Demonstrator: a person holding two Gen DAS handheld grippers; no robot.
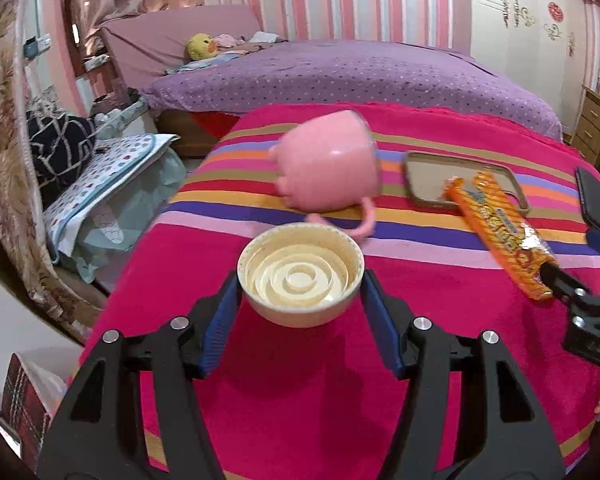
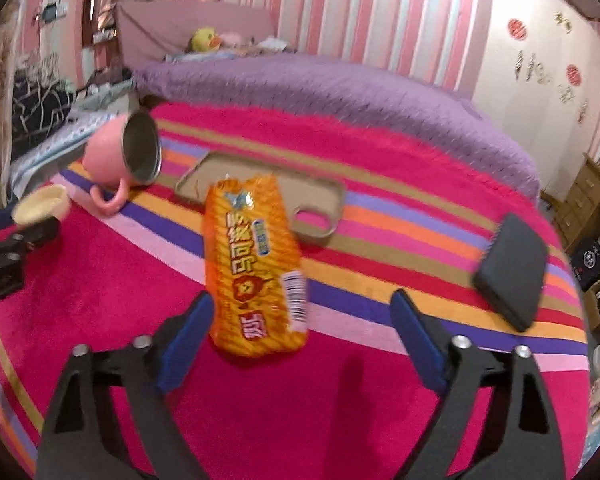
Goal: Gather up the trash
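A cream round lid-like cup (image 1: 300,276) sits between the blue pads of my left gripper (image 1: 300,285), which is shut on its sides and holds it above the striped blanket. The right wrist view shows this cup (image 2: 40,208) at the far left, over the left gripper (image 2: 20,236). An orange snack wrapper (image 2: 256,268) lies flat on the blanket, its near end between the fingers of my right gripper (image 2: 302,298). Those jaws stand wide and open, with the left pad (image 2: 188,332) close beside the wrapper. In the left wrist view the wrapper (image 1: 500,236) lies at the right by the right gripper (image 1: 576,260).
A pink mug (image 1: 328,168) lies on its side on the pink striped blanket (image 1: 260,400). A beige phone case (image 2: 268,184) lies behind the wrapper, and a black phone (image 2: 512,272) lies to the right. Beyond is a purple bed (image 1: 340,76); wooden drawers (image 2: 588,200) stand at the right.
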